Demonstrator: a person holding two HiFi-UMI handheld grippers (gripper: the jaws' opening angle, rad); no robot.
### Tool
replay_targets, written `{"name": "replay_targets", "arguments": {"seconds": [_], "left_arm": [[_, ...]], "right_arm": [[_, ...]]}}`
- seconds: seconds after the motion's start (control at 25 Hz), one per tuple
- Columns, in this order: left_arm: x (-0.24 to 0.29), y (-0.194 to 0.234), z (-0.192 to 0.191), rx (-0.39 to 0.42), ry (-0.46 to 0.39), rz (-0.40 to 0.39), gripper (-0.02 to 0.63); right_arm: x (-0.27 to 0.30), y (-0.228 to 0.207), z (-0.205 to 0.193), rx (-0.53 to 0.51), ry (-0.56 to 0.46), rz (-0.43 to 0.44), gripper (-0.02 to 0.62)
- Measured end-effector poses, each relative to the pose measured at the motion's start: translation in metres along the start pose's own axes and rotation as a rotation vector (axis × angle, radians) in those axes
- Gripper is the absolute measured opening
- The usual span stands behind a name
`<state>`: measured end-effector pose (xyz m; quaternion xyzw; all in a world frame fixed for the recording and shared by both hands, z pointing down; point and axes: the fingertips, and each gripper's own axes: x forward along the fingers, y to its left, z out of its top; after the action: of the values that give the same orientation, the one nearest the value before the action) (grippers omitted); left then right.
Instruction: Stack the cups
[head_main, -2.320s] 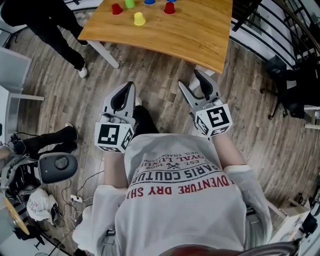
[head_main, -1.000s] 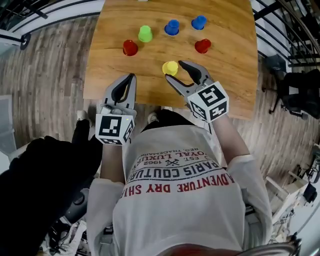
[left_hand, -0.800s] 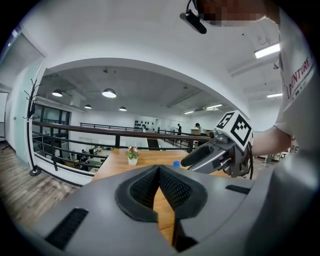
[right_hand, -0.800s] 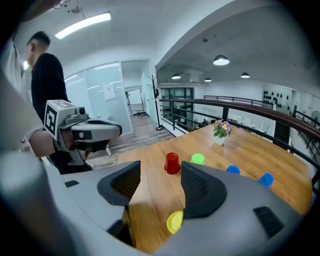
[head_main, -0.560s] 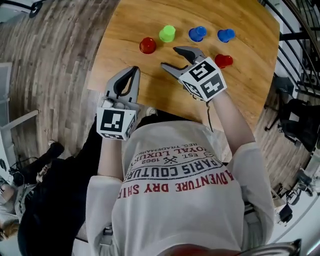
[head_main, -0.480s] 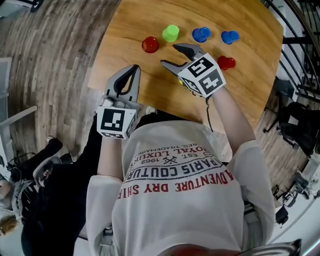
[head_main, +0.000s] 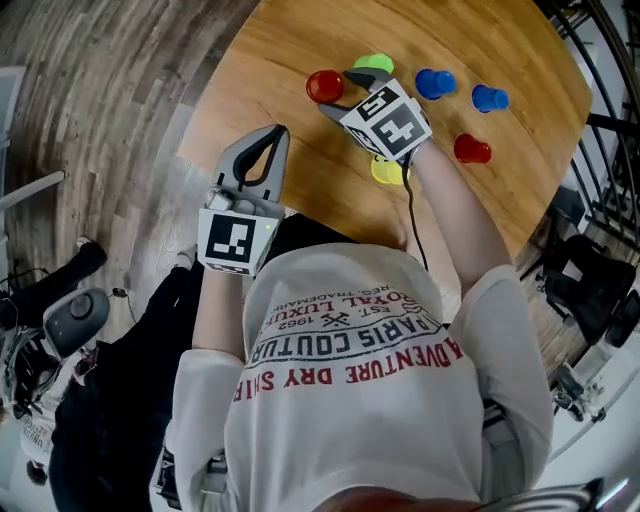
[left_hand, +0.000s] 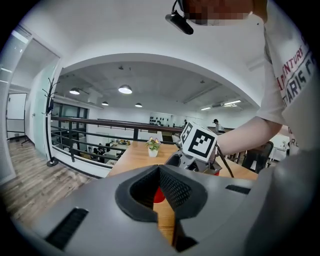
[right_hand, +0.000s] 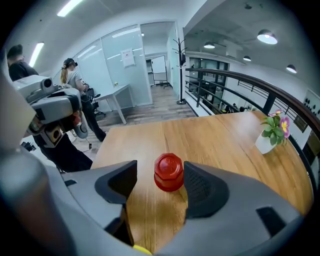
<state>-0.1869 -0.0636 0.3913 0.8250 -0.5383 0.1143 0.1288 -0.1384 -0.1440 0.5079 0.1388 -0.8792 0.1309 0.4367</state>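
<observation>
Where the right gripper hangs, head view: the right gripper (head_main: 341, 91) is low over the wooden table (head_main: 270, 60), tipped downward, with its tips just beside the left red cup (head_main: 325, 85).
Cups, head view: the green cup (head_main: 376, 62) peeks out just behind that gripper. The yellow cup (head_main: 386, 172) lies under the wrist. The blue cups (head_main: 435, 83) and the right red cup (head_main: 472, 149) stand apart farther right. All of them stand singly.
Left gripper, head view: the left gripper (head_main: 277, 132) is over the table's near edge, short of the cups.
Left gripper view, jaws: together at the tips, clamping nothing. A bit of the left red cup (left_hand: 158, 195) shows through the loop behind the tips.
Left gripper view, beyond: the right gripper and the person's forearm (left_hand: 250, 132) are ahead, and a potted plant (left_hand: 153, 145) stands at the table's far end.
Right gripper view, jaws: apart, having just been opening. The left red cup (right_hand: 169, 172) stands between the tips with its wider end on the table, and the pads are not pressing it.
Right gripper view, rest: a sliver of the yellow cup (right_hand: 142, 249) shows at the bottom edge, the potted plant (right_hand: 272, 131) is at the right, and a railing (right_hand: 235, 80) runs behind the table.
</observation>
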Motion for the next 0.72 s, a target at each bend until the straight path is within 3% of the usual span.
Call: {"name": "replay_targets", "arguments": {"seconds": [0.28,0.36,0.72], "left_arm": [[-0.006,0.005,-0.01,-0.026,0.013,0.041,0.015],[-0.009,0.007,-0.013,-0.029,0.016,0.049,0.015],[-0.017,0.006,-0.015,-0.02,0.019,0.025,0.015]], "right_arm": [[0.03,-0.011,-0.008,-0.018,0.07,-0.026,0.297],[0.034,-0.013,-0.012,-0.019,0.074,-0.046,0.245],[0.01,0.0,-0.016,0.001,0.054,-0.049,0.239]]}}
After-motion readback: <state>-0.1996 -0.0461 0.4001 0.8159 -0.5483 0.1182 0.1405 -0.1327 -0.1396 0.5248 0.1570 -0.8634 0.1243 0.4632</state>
